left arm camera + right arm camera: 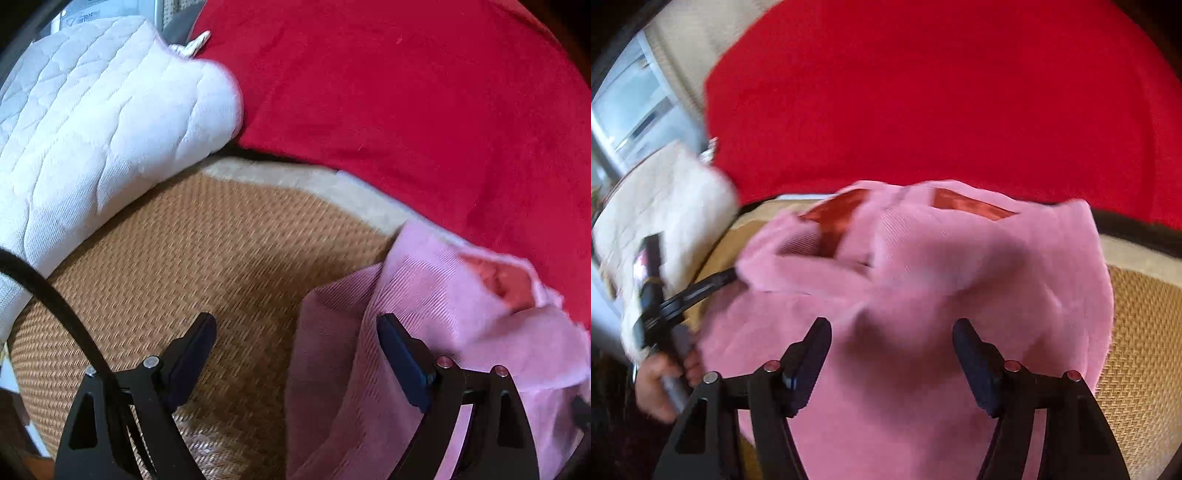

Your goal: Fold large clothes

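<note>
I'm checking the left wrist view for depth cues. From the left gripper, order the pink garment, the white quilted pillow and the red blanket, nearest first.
From the left gripper, open:
1. Pink garment, right beside its right finger, low right.
2. White quilted pillow, upper left, across the woven mat.
3. Red blanket, along the top and right, beyond the mat's edge.

The left wrist camera looks down past its tool [295, 354] at close range onto the woven mat [207, 258]. The right wrist camera looks forward over the pink garment [923, 266], very near. Both views share the garment, red blanket [424, 92] and white pillow [96, 118].
</note>
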